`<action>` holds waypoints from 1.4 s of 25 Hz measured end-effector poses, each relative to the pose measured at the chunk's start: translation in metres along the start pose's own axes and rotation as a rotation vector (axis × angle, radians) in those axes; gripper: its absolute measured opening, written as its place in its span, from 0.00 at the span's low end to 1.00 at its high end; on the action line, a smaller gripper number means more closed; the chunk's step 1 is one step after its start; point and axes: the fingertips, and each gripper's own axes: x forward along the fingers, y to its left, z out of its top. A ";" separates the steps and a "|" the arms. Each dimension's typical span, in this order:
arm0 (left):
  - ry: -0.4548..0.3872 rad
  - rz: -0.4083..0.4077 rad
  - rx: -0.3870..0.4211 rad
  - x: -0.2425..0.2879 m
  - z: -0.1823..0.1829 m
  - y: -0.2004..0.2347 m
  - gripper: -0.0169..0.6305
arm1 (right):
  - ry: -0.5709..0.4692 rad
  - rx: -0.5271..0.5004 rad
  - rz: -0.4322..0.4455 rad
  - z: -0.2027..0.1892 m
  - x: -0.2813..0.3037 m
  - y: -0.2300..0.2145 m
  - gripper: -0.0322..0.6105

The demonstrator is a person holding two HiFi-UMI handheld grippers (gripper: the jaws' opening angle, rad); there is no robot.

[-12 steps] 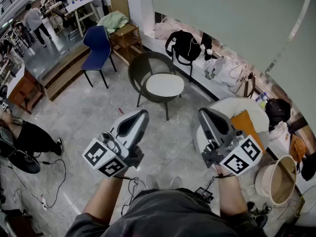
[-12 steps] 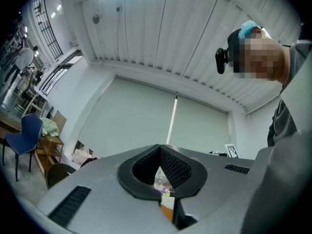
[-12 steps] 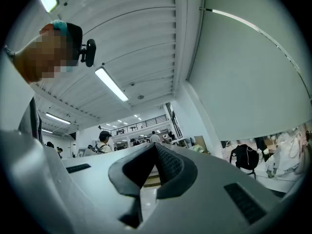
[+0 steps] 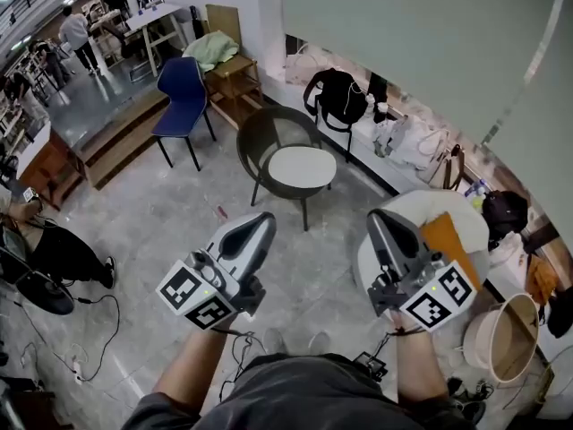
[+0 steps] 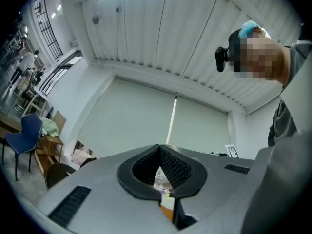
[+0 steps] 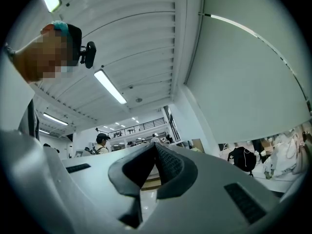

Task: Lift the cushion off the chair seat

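1. Left gripper (image 4: pixel 266 220): jaws together, nothing between them; well apart from the chair.
2. Cushion (image 4: pixel 303 167): round, white, flat on the seat of the dark tub chair (image 4: pixel 258 134), ahead of both my tools. I judge it light, soft and floppy. I would pinch the near rim, one tool at each side.
3. Right gripper (image 4: pixel 377 216): jaws together, empty.
4. Change since the earlier frame: cushion unmoved on its seat, both tools closed as before, chair slightly lower in the head view.
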 end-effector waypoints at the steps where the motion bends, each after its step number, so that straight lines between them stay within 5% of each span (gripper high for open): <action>1: -0.001 0.001 -0.001 0.000 -0.001 -0.002 0.04 | 0.000 -0.001 -0.004 0.000 -0.002 -0.001 0.06; 18: -0.003 0.039 0.025 0.027 -0.025 -0.048 0.04 | -0.010 0.017 0.019 0.014 -0.056 -0.026 0.06; 35: -0.010 0.069 0.015 0.059 -0.032 0.013 0.04 | 0.012 0.027 0.010 0.001 -0.014 -0.075 0.06</action>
